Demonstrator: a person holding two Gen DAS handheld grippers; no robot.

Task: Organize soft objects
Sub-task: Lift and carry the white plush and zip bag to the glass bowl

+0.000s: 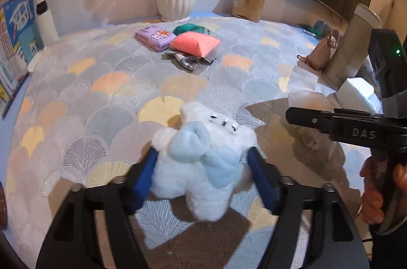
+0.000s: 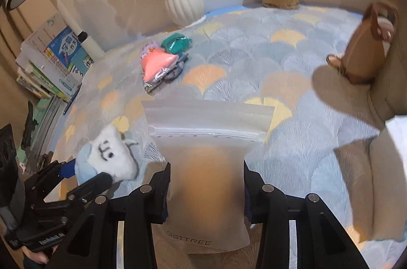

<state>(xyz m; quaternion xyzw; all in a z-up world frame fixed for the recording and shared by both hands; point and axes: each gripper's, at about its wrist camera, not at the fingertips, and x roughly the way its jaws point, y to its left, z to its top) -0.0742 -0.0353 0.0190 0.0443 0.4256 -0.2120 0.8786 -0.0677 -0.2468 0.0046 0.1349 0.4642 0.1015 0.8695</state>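
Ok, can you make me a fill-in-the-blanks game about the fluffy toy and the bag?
1. The left gripper holds a white plush toy with light ____ ears.
2. The right gripper is closed on a frosted zip ____.
3. Far back on the table, a coral soft pack lies beside a ____ tissue pack with a cartoon animal.
4. The flowers stand in a white ribbed ____.

Missing words: blue; bag; purple; vase

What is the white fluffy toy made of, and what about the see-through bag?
The toy looks like soft plush: fuzzy white fur, smooth pale-blue felt-like patches, stitched dark eyes. The bag looks like frosted plastic: you can see hazily through it, and a zip strip runs across near its top.
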